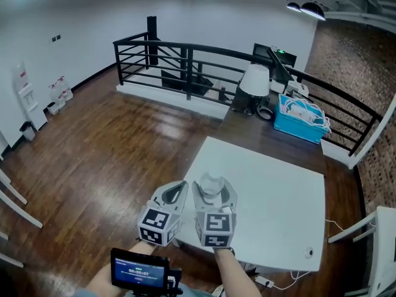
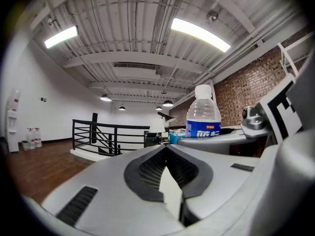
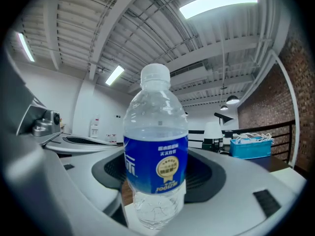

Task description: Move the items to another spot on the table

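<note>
A clear water bottle (image 1: 212, 179) with a blue label and white cap stands upright at the near-left corner of the white table (image 1: 272, 190). My right gripper (image 1: 213, 188) is shut on it, one jaw on each side of the label. In the right gripper view the bottle (image 3: 155, 151) fills the middle, its base just over the white tabletop. My left gripper (image 1: 176, 190) sits close beside it on the left, off the table's edge, jaws shut with nothing between them (image 2: 166, 149). The left gripper view shows the bottle (image 2: 203, 117) rising behind the right gripper's jaw.
A small round object (image 1: 308, 252) lies near the table's front right corner. Beyond the table stand a blue basket of white cables (image 1: 300, 119), a white lamp (image 1: 255, 80) and a black railing (image 1: 185, 54). A white chair (image 1: 377, 246) is at the right. Wooden floor lies to the left.
</note>
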### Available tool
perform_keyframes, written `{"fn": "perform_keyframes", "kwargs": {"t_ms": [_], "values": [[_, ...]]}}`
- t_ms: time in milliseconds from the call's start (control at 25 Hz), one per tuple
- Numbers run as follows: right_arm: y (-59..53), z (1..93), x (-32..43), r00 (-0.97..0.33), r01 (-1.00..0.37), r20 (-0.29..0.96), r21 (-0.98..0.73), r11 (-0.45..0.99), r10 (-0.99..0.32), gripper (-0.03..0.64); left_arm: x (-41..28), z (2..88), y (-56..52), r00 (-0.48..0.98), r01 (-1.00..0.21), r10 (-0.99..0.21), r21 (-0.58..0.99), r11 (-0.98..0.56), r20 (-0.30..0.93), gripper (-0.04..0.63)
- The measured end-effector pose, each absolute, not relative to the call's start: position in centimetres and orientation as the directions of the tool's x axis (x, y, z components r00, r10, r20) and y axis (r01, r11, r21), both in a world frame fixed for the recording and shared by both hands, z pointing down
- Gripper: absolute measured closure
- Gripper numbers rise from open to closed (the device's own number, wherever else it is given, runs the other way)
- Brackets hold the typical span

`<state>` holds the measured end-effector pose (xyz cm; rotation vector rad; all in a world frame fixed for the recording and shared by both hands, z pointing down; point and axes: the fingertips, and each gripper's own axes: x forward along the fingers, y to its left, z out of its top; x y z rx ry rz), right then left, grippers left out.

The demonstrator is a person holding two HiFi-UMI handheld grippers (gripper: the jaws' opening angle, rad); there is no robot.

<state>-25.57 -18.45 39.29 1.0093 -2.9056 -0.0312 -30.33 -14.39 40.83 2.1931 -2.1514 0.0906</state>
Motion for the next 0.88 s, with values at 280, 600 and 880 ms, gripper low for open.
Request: {"fn": "perform_keyframes", "kwargs": {"t_ms": [280,600,880], "values": [[-20.2,38.8,-20.3,-0.74,-0.668,0.053,0.052,0.742,-0.67,0.321,-25.5,40.3,-16.1,0.076,-0.997,-0.993,0.006,-0.076,0.088,0.584],[-22.3,38.5,-14.0,-0.695,-0.716,0.045,0.049,0.697,-0.717,0.321,-19.4,40.0,-18.4,0.146,-0.989,-0.985,-0.002,-0.147,0.094,0.584],[-23.3,37.4,-8.4,-0.656,-0.751,0.051,0.054,0.658,-0.753,0.322,-13.8,39.1,-20.2,0.215,-0.976,-0.973,-0.008,-0.217,0.087,0.584]]}}
